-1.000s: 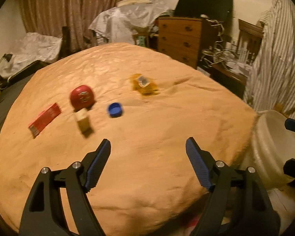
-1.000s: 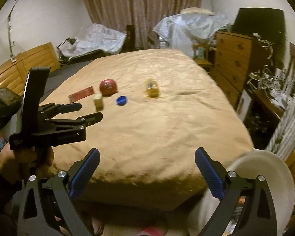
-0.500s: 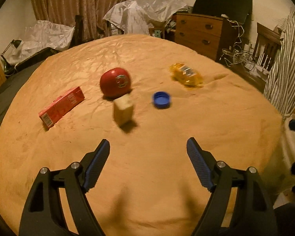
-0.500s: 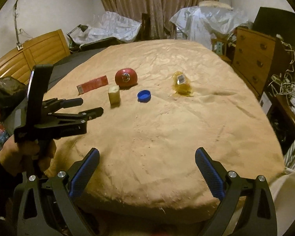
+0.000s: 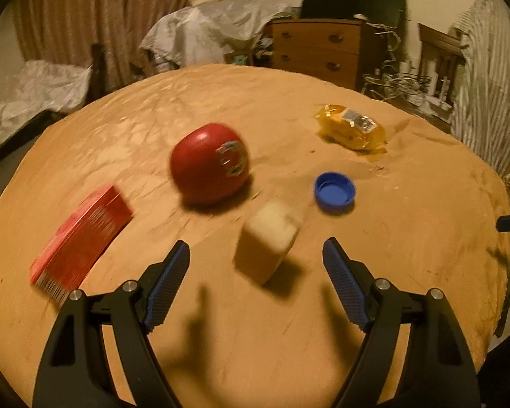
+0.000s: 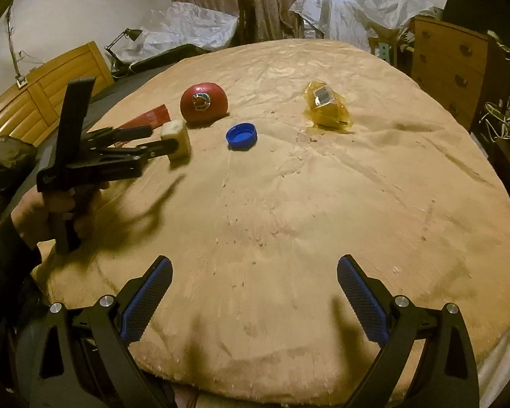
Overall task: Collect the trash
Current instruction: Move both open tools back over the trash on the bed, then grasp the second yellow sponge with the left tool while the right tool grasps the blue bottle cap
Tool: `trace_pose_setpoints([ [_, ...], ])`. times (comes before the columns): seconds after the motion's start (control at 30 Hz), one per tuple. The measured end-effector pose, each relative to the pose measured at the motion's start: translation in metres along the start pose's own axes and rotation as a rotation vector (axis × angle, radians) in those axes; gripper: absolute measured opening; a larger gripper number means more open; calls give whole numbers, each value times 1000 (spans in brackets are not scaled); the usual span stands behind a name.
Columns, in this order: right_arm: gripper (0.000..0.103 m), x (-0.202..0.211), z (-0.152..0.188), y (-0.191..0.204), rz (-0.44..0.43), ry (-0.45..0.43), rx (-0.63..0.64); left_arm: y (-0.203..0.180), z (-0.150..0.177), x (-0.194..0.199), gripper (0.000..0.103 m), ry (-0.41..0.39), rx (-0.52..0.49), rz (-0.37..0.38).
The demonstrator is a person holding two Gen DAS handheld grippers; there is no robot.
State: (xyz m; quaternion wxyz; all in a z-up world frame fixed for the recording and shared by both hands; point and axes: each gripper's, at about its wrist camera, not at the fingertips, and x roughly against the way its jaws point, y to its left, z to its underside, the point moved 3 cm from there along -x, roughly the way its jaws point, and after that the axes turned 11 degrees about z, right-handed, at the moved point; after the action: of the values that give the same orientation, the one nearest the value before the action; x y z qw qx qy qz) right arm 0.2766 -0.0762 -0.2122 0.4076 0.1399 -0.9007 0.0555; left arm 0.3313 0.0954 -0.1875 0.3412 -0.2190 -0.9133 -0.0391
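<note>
Trash lies on a tan bedspread [image 5: 255,340] [image 6: 323,221]. A pale yellowish block [image 5: 268,241] [image 6: 177,138] sits just ahead of my left gripper [image 5: 256,255] [image 6: 159,137], whose blue-padded jaws stand open on either side of it, apart from it. Behind it rest a red round ball-shaped item [image 5: 210,168] [image 6: 204,102], a blue bottle cap [image 5: 335,192] [image 6: 241,135], a flat red box [image 5: 81,238] [image 6: 146,120] and a crumpled yellow wrapper [image 5: 352,129] [image 6: 326,108]. My right gripper [image 6: 254,278] hangs open over bare bedspread near the front edge.
A wooden dresser [image 5: 319,51] [image 6: 448,64] and tangled cables [image 6: 503,108] stand right of the bed. Plastic-covered furniture [image 6: 350,3] and curtains [image 5: 112,10] fill the back. A wooden panel [image 6: 40,91] and a dark bag [image 6: 3,163] are at the left.
Both grippers have moved forward and down over the bed; the items loom larger. The pale block now lies between my left gripper's open jaws. The white bin has left view.
</note>
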Motion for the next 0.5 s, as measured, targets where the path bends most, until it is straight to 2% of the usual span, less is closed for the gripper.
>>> trace_pose_setpoints([
  [0.13, 97, -9, -5, -2, -7, -3, -5, -3, -4, -16, 76, 12, -8, 24],
  [0.2, 97, -12, -7, -3, -10, -5, -6, 0, -4, -23, 64, 32, 11, 42],
  [0.27, 97, -15, -9, -4, -12, -5, -4, 3, -4, -27, 45, 53, 28, 50],
  [0.33, 97, -16, -10, -3, -15, -9, 0, 7, -4, -28, 37, 65, 51, 48],
  [0.5, 94, -20, -18, 1, -31, -24, 13, 12, 2, -15, 34, 62, 94, 36],
])
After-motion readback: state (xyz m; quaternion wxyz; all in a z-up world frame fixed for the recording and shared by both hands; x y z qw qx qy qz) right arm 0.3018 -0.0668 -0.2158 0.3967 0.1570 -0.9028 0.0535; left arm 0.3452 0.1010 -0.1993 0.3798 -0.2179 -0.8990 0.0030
